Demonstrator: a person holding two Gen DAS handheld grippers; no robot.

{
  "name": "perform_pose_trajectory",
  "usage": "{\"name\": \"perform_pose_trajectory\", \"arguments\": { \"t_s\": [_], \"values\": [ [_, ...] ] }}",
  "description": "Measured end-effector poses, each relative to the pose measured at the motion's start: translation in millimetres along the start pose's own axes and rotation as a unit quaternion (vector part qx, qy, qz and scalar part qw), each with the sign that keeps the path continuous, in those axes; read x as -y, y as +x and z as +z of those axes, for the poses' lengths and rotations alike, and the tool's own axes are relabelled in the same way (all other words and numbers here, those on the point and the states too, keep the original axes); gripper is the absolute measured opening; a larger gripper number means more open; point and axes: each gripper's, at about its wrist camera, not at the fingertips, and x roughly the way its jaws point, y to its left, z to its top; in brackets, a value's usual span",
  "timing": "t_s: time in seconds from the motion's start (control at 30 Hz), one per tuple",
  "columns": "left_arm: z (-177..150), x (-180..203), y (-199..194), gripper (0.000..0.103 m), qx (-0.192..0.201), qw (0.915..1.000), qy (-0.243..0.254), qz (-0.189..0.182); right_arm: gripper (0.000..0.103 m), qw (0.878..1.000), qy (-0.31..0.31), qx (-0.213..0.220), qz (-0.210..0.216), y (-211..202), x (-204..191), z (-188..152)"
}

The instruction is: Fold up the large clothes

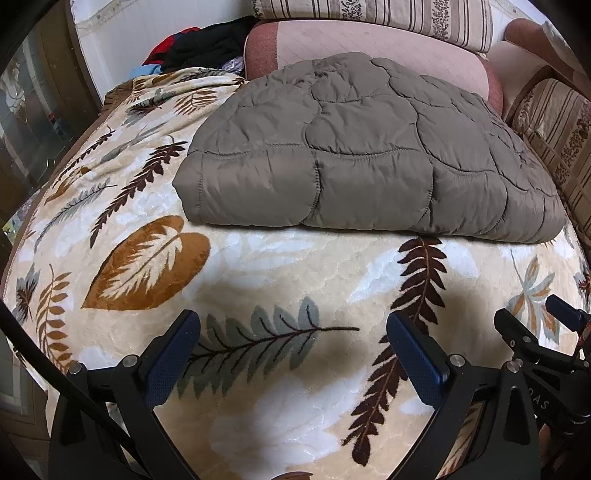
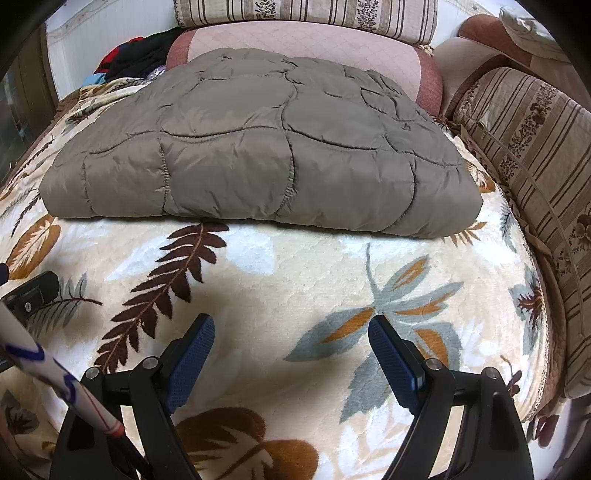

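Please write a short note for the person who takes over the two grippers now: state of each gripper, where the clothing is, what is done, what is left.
Left gripper: open, empty, above the leaf-pattern blanket.
Right gripper: open, empty, above the same blanket.
Quilted grey-brown garment: lies folded into a thick, neat rectangle on the blanket, ahead of both grippers, untouched.
Done: this fold looks complete.
Left: perhaps the dark and red clothes heaped behind; I cannot tell if they belong to the job.

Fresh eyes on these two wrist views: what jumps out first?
The puffy grey-brown quilted jacket, folded into a thick block, lies mid-frame on the leaf-patterned blanket. Both grippers, left and right, hang open over bare blanket in front of it, touching nothing. Behind it are striped cushions and a dark clothes pile at back left.
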Motion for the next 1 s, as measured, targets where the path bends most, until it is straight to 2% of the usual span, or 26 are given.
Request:
{"name": "perform_pose_trajectory", "arguments": {
  "t_s": [1.0],
  "values": [
    [-5.0, 4.3, 5.8, 0.101, -0.013, 0.9998, 0.002, -0.013, 0.089, 1.0, 0.0, -0.008, -0.002, 6.3, 1.1, -2.6]
  ]
}}
